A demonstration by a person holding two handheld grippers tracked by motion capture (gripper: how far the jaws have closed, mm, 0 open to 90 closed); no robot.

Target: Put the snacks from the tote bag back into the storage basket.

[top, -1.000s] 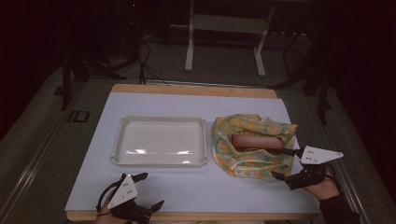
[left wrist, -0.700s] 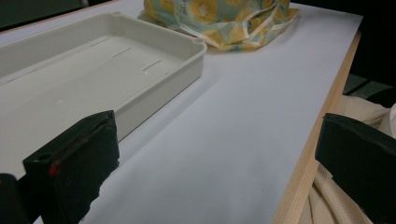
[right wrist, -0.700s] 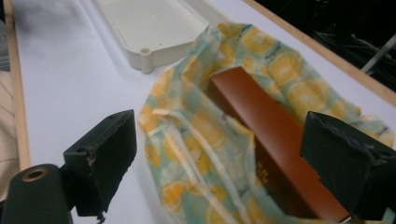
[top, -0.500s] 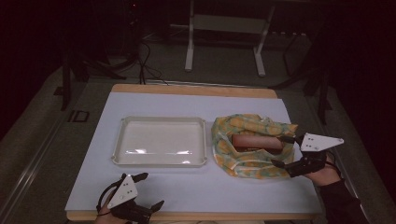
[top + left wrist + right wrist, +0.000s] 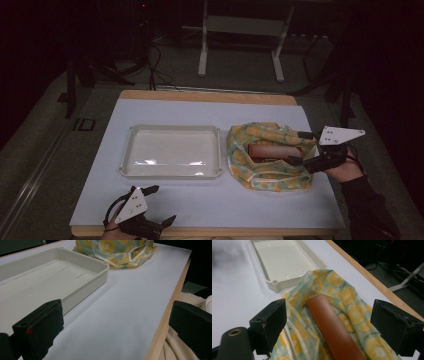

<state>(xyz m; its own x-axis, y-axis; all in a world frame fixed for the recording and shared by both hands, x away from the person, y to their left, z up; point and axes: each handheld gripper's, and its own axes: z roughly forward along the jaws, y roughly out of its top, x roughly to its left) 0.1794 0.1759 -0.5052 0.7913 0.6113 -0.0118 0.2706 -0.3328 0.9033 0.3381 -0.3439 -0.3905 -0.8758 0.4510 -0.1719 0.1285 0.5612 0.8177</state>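
Observation:
A yellow lemon-print cloth lies bunched on the white tabletop, right of centre. On it rests a reddish-brown oblong bar. My right gripper hovers over the cloth's right side. It is open; its jaws have just been closing a little. The bar lies below and between them, and the pads are clear of it. My left gripper stays open near the table's front edge, with nothing between its fingers.
An empty cream tray sits at the table's centre left, beside the cloth. The wooden table edge runs along the far side. Stand legs and cables are on the dark floor beyond.
My right gripper has risen and moved toward the far side along the cloth's right edge, with its jaws over the bar. The left gripper has stayed put.

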